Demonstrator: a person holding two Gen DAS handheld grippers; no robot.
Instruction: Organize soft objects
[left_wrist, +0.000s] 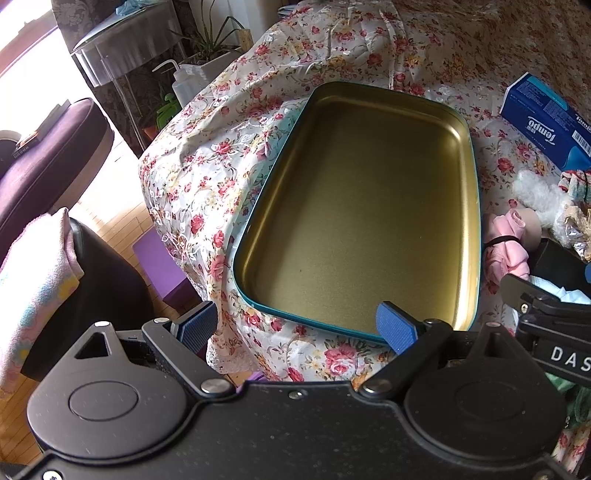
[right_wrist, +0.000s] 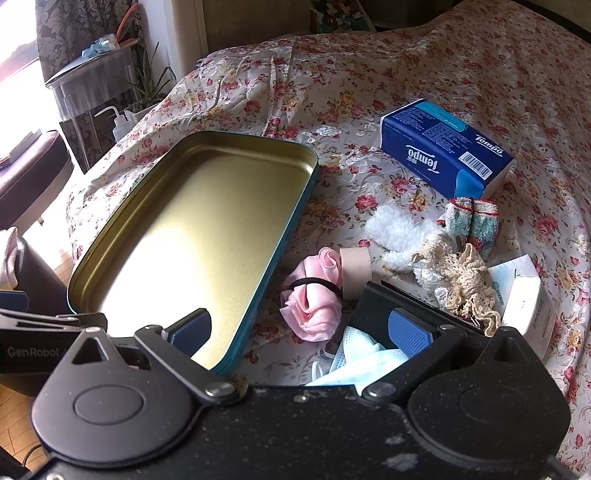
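Sunlight pours in from a window past the bed's far left corner, where a potted plant (left_wrist: 212, 40) and a squeeze bottle (right_wrist: 117, 123) stand beside a small round table (left_wrist: 122, 44). Over the bed lies a flowered cloth (right_wrist: 406, 55), and on it sits a shallow tin tray (left_wrist: 469, 206), gold inside with a teal rim, nothing in it. It lies toward the bed's left edge, close to the near corner.

Just beside the tray's right rim rests a pink cloth bundle (right_wrist: 314, 302) cinched with a black hair band, touching a short cardboard tube (right_wrist: 355, 269). Nearer the bed's near edge lies a pale blue face mask (right_wrist: 360, 360). Further right, in a loose heap, are a white fluffy piece (right_wrist: 393, 230), a cream crochet lace piece (right_wrist: 469, 280) and a rolled striped knit (right_wrist: 471, 219) tied with a band. Beyond them lies a blue Tempo tissue pack (right_wrist: 443, 147). A white packet (right_wrist: 524, 299) sits at the right of the heap.

Left gripper (left_wrist: 297, 323) hovers over the tray's near rim, its blue pads spread wide, holding nothing. Right gripper (right_wrist: 301, 330) hangs above the mask and the pink bundle, its pads likewise spread apart, gripping nothing.
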